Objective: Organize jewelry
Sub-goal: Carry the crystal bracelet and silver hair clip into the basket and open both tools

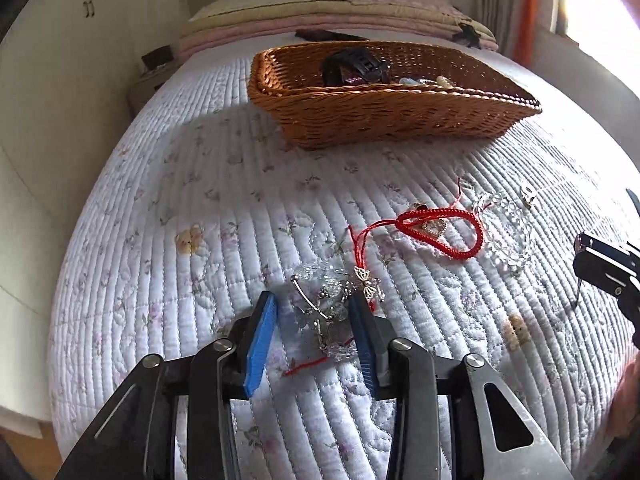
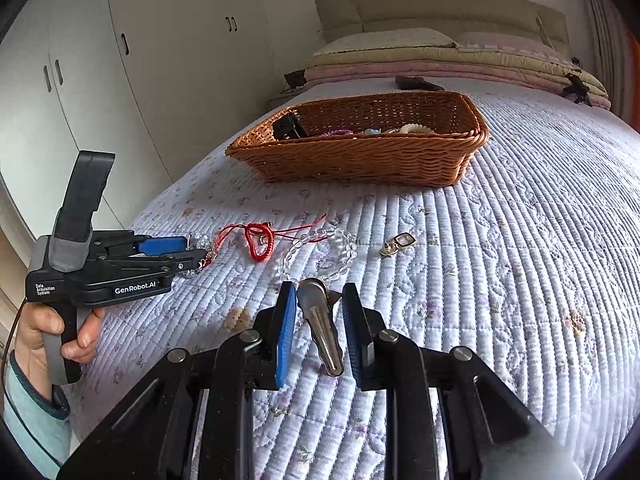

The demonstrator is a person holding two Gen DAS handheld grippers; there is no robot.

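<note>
The left claw (image 1: 312, 312) stands open around a crystal bracelet (image 1: 324, 312) lying on the bed quilt (image 1: 200, 184). The right claw (image 2: 319, 312) is spread too, straddling a silver hair clip (image 2: 322, 332). Beyond lie a red cord bracelet (image 1: 440, 232), clear beads (image 2: 320, 256) and a small earring (image 2: 398, 243); farther off sits the wicker basket (image 2: 360, 160).

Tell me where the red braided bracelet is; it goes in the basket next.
The red braided bracelet lies on the quilt, between the left gripper and the clear bead bracelet.
</note>
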